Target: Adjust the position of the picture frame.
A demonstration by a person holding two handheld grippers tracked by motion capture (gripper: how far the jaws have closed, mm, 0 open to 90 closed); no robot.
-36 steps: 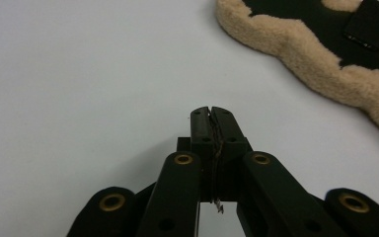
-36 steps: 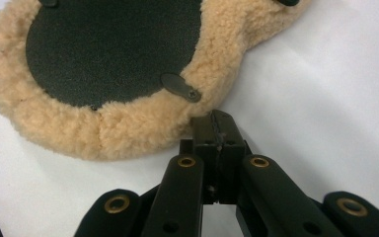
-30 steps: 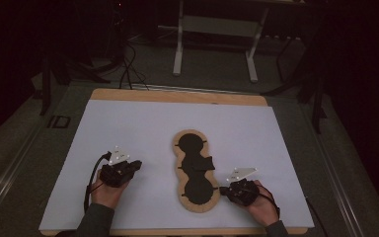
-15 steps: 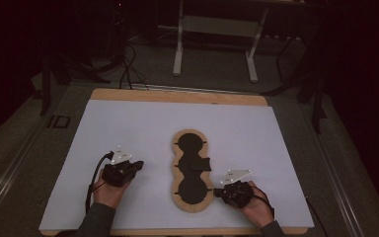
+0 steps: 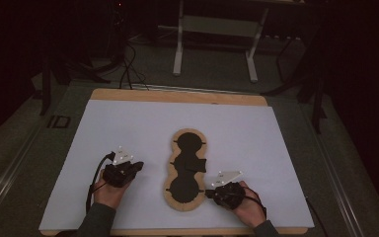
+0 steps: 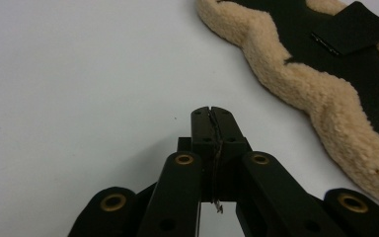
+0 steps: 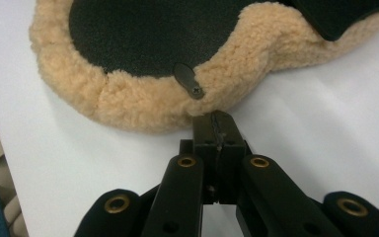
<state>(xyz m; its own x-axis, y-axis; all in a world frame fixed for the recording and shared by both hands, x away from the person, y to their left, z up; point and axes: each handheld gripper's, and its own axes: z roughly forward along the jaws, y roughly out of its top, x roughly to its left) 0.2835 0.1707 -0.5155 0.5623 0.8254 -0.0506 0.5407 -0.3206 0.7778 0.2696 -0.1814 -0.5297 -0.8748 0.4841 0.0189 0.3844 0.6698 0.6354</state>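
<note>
Fleece pad [image 5: 186,170], tan-edged with a black inner face and a wavy outline of two rounded lobes, lies flat on the white table cover [image 5: 128,123], a little toward the person's side of the middle, its long axis running away from the person. The right gripper [image 5: 212,190] sits just beside the pad's near lobe on its right side, and in the right gripper view its jaw tips [image 7: 213,121] come up against the woolly border [image 7: 143,106], right below a small dark tab with a screw [image 7: 188,80]; whether the tips actually press the fleece or merely meet it cannot be told. Those jaws are pressed fully together with nothing between them. The left gripper [image 5: 137,165] rests on the bare cover to the left of the pad, near its middle but apart from it. In the left gripper view its tips [image 6: 211,112] point over empty white surface, with the pad's wavy fleece edge [image 6: 296,89] passing to the upper right, clear of the jaws. A black flap [image 6: 353,27] lies on the pad's dark face. The left jaws are likewise closed tight on nothing, having just finished closing.
</note>
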